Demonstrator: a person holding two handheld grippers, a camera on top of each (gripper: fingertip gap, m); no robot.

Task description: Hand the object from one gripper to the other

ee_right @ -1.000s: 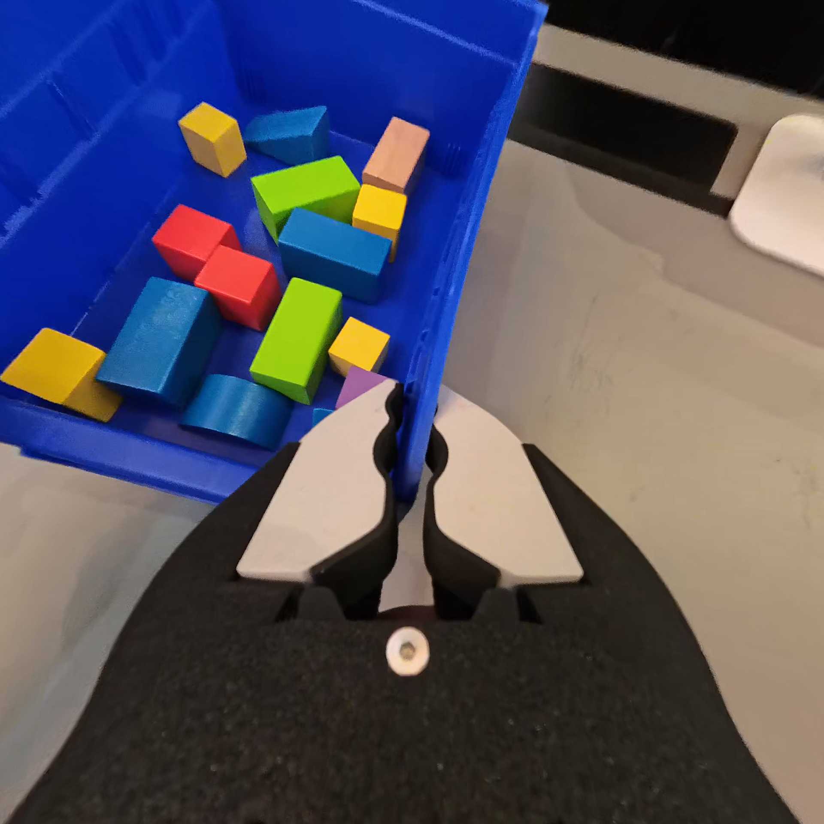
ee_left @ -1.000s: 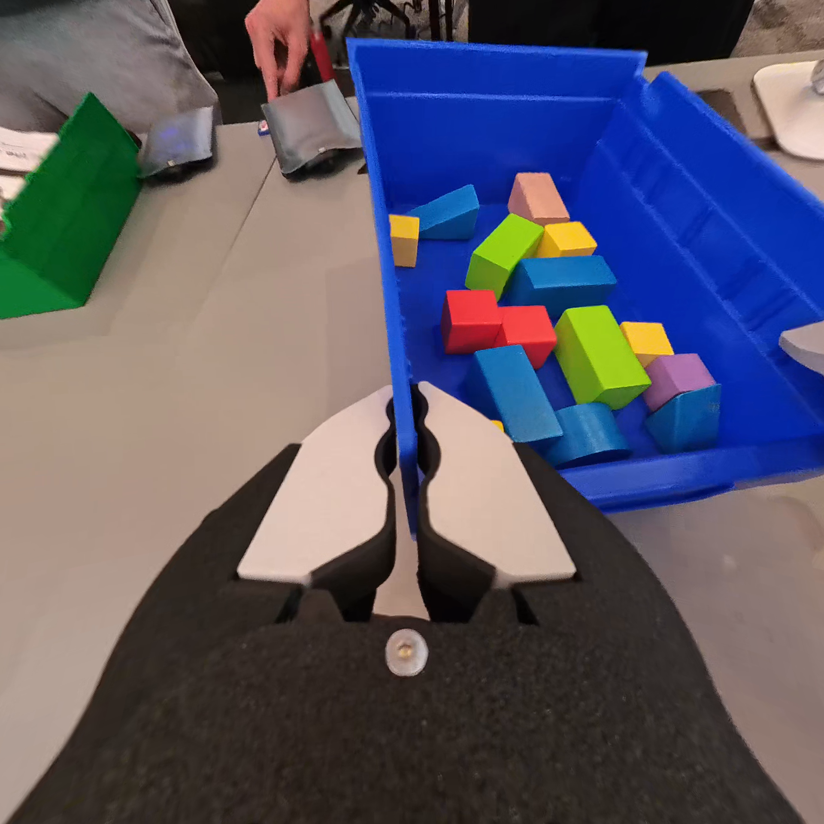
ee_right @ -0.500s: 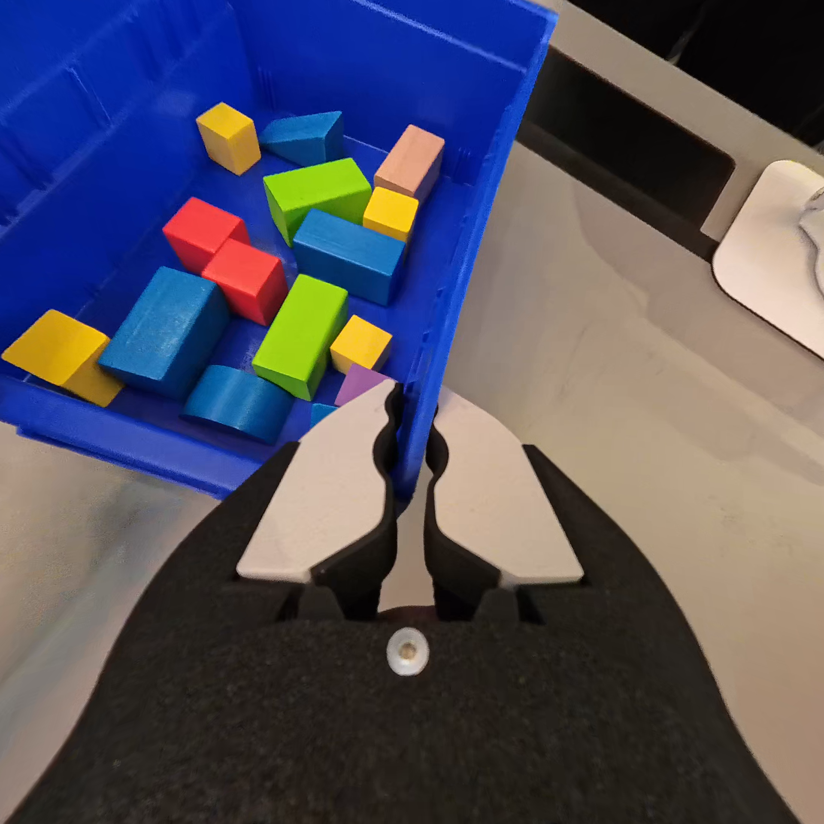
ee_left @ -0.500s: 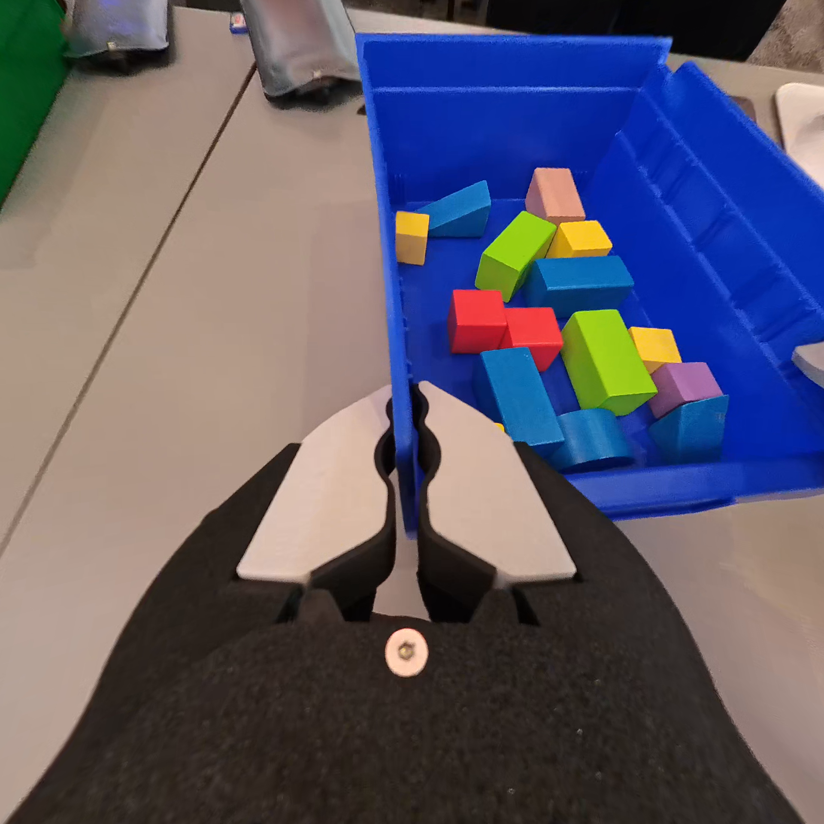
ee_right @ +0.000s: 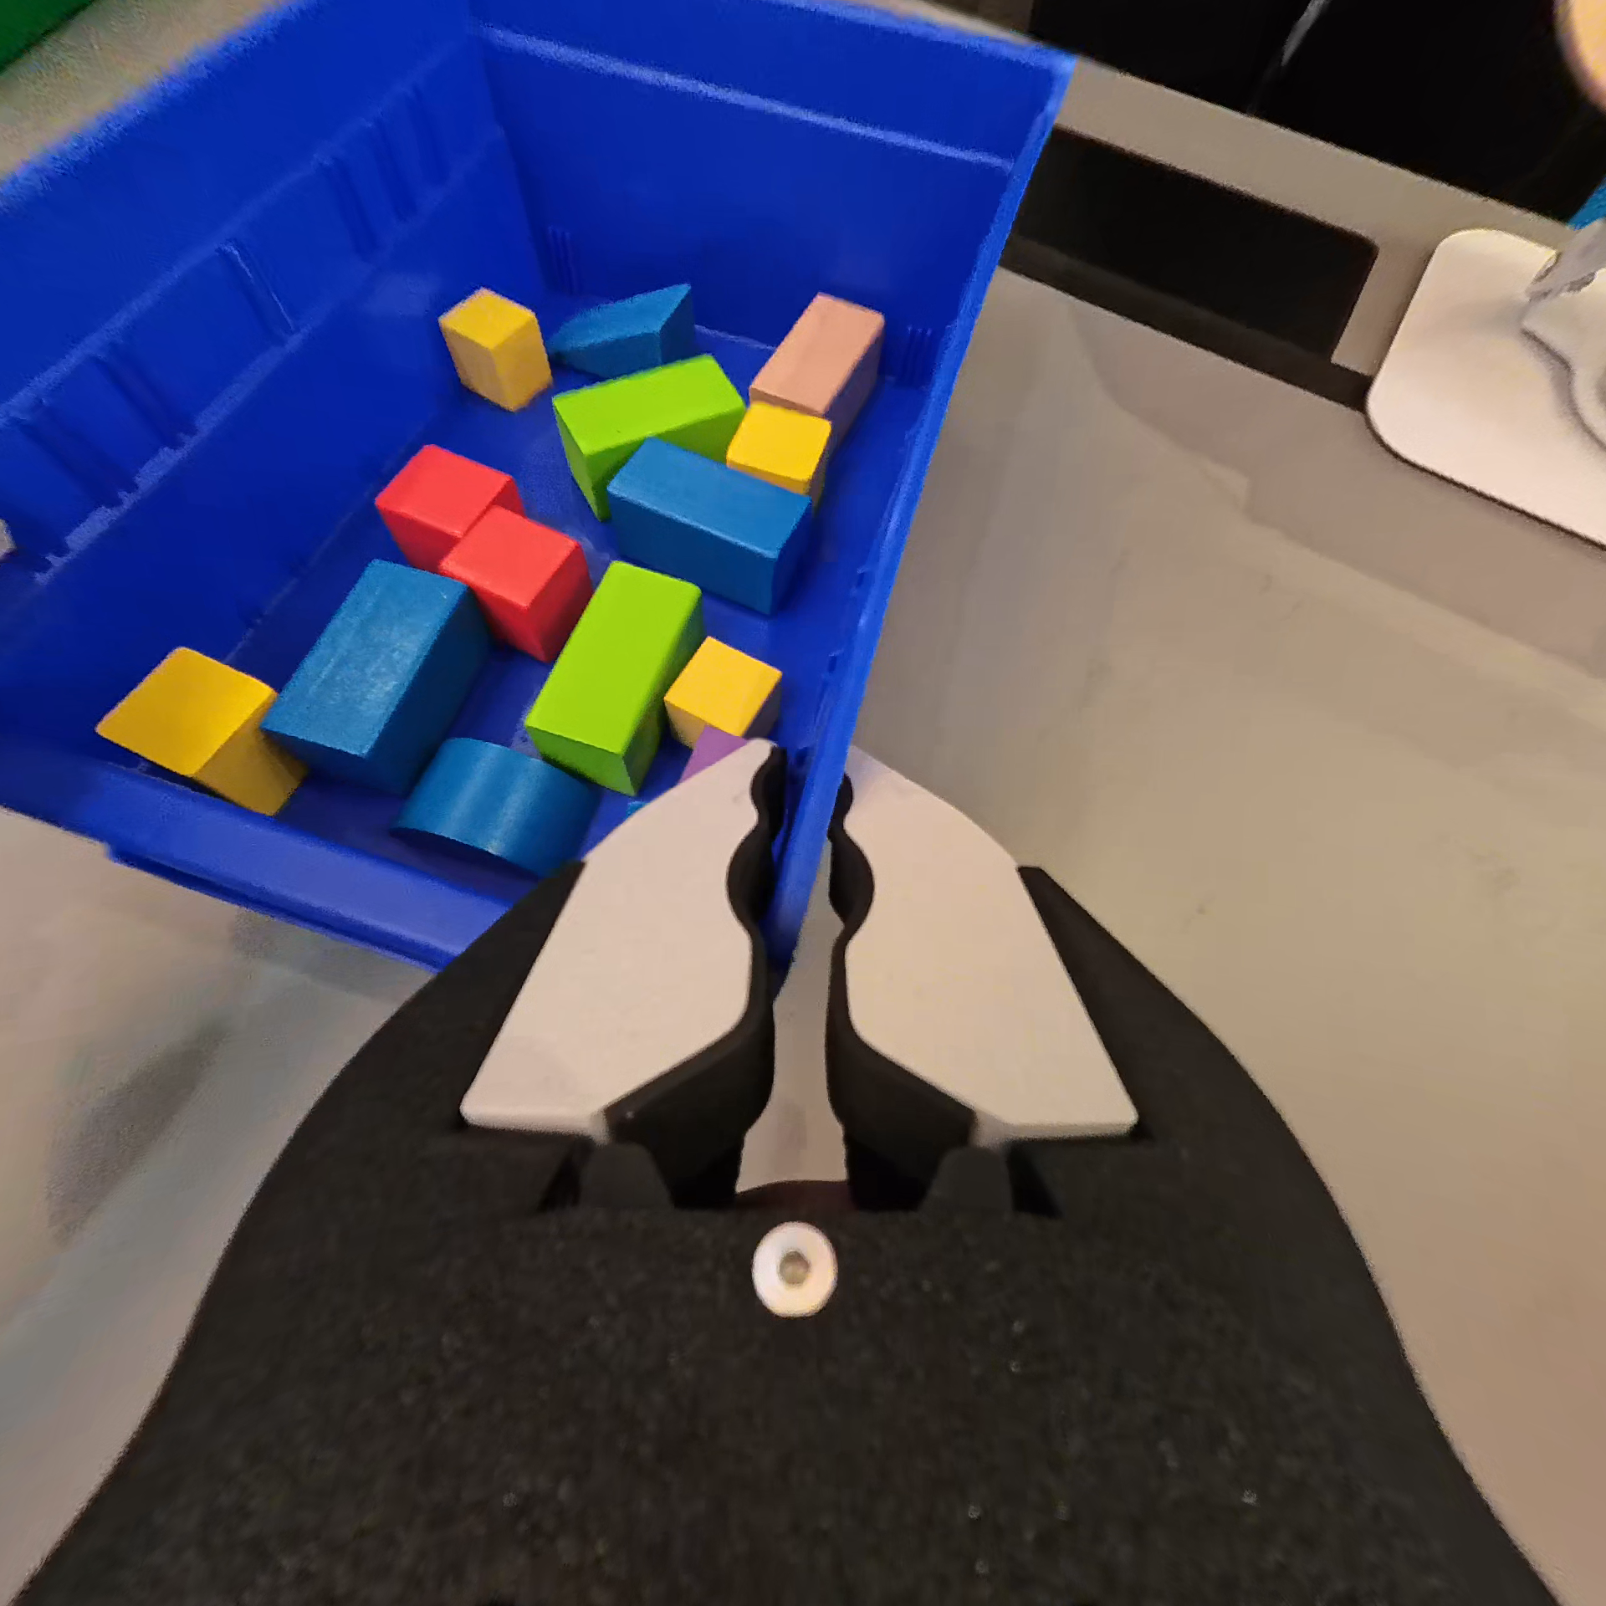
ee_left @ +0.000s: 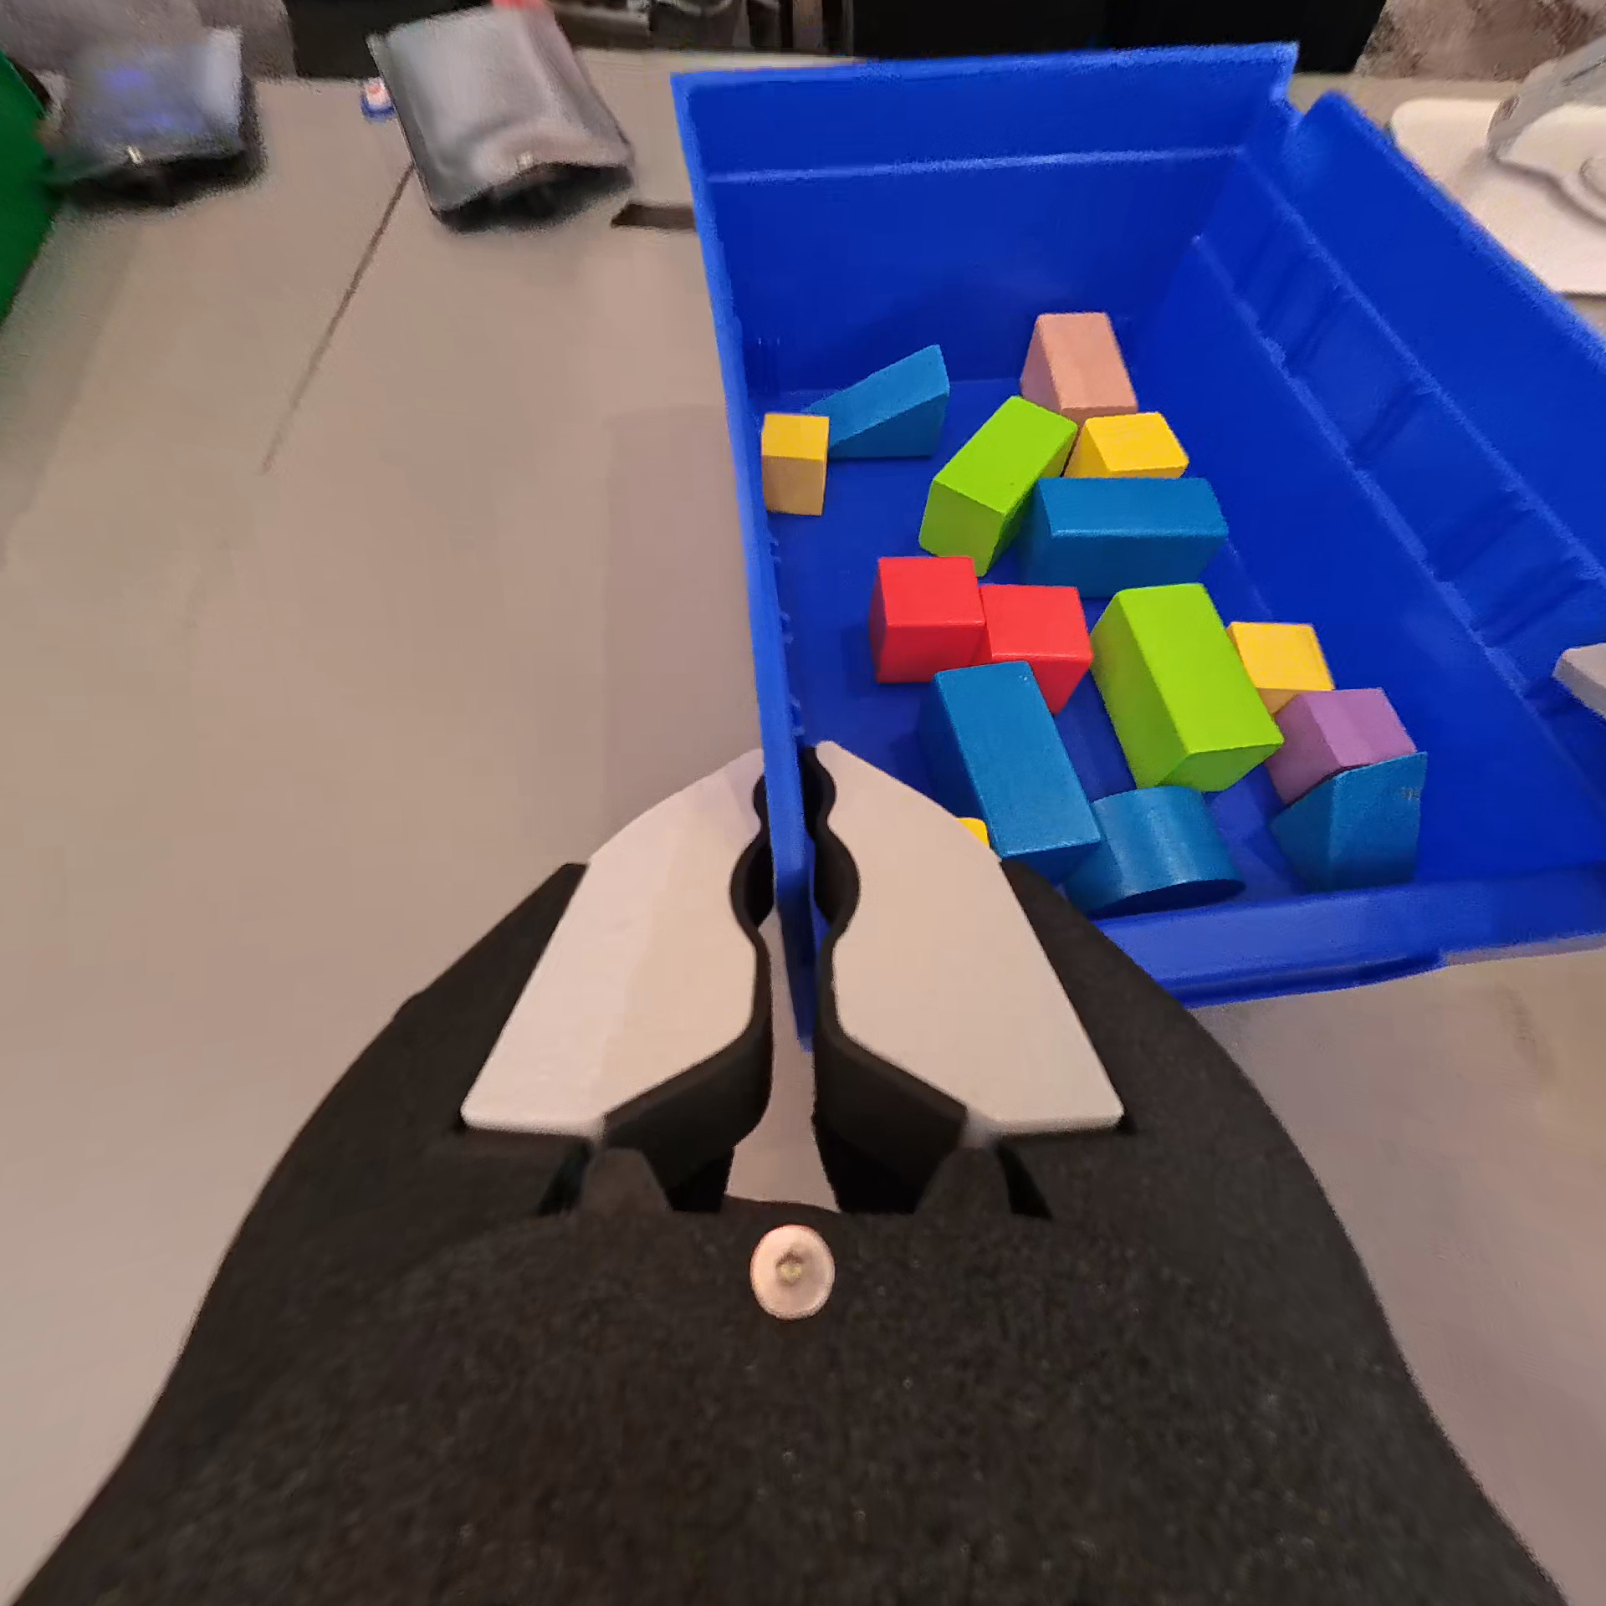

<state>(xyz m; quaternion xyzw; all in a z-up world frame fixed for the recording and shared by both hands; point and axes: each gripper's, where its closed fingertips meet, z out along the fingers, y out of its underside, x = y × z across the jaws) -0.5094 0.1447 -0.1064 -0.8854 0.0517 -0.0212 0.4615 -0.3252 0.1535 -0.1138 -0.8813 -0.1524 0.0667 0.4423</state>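
A blue plastic bin [ee_left: 956,235] holds several coloured wooden blocks, among them a green block [ee_left: 1173,686] and two red cubes [ee_left: 925,617]. My left gripper [ee_left: 789,765] is shut on the bin's left wall near its front corner. My right gripper [ee_right: 804,773] is shut on the bin's [ee_right: 695,174] right wall near its front corner. In the right wrist view the same green block [ee_right: 617,673] lies in the middle of the bin. One grey right fingertip [ee_left: 1586,678] shows at the right edge of the left wrist view.
The bin is over a grey table [ee_left: 391,608]. Two silver pouches [ee_left: 504,113] [ee_left: 148,104] lie at the back left, beside a green object [ee_left: 13,174] at the left edge. A white flat base [ee_right: 1495,408] and a dark slot [ee_right: 1191,261] are to the right.
Both grippers stay shut on the bin walls. The table behind has slid in both views, the green object has nearly left the left view, and the hand at the back is gone.
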